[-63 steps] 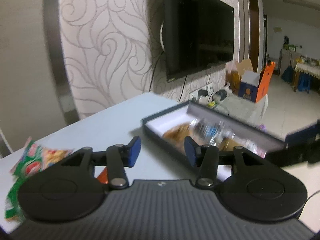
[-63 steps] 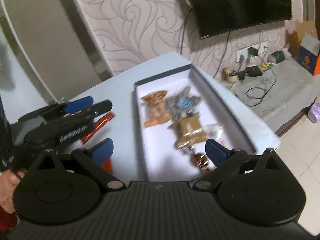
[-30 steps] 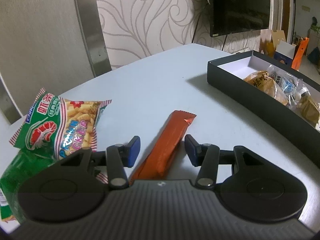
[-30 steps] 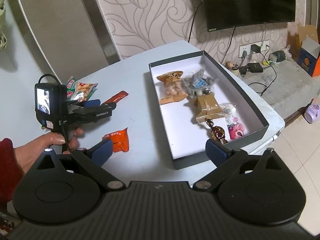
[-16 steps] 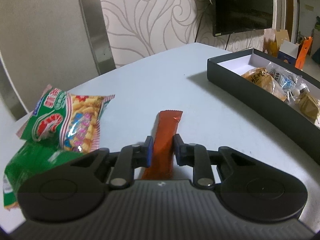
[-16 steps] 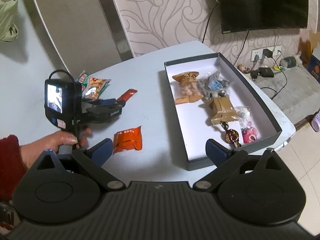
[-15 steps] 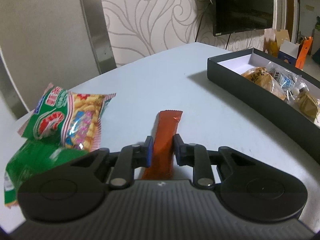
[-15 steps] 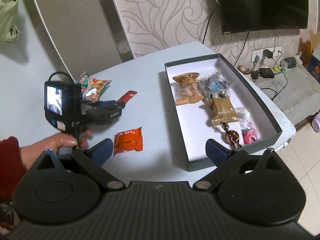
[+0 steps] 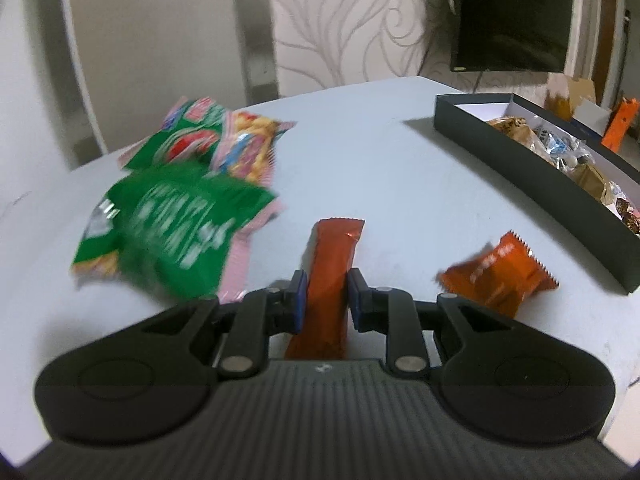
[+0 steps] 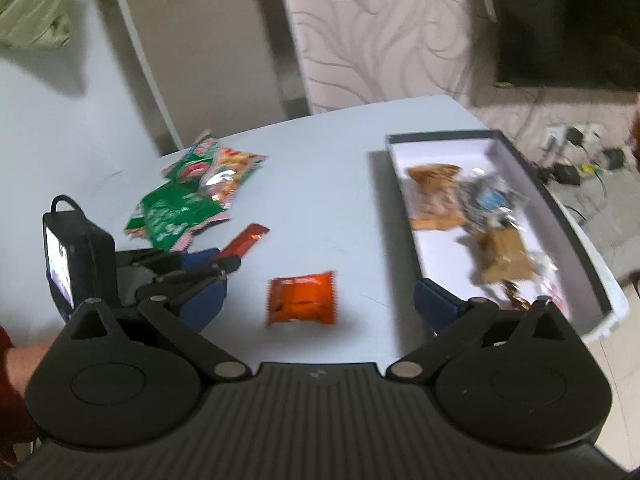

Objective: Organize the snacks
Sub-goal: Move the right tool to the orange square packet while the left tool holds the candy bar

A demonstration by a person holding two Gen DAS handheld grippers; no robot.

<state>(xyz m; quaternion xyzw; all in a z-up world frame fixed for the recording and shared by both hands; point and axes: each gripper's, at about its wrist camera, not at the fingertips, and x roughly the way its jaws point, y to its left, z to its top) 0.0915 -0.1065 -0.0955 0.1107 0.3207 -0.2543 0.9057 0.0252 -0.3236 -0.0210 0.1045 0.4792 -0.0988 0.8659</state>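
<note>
My left gripper (image 9: 327, 296) is shut on a long orange snack bar (image 9: 334, 264) and holds it over the pale table (image 9: 380, 152). The bar also shows in the right wrist view (image 10: 248, 240), held by the left gripper (image 10: 218, 268). A square orange packet (image 9: 500, 276) lies to its right, seen too in the right wrist view (image 10: 301, 299). My right gripper (image 10: 316, 304) is open and empty above that packet. A black box with a white inside (image 10: 404, 188) holds several wrapped snacks (image 10: 434, 196) at the right.
Green and pink snack bags (image 9: 188, 200) lie at the left of the table, seen too in the right wrist view (image 10: 188, 196). The box's dark wall (image 9: 532, 196) runs along the right. A TV (image 9: 512, 16) hangs on the patterned wall.
My left gripper, shut on the orange bar, has pulled back and turned, so the green bags and the square packet come into view. The right gripper has moved lower and to the left.
</note>
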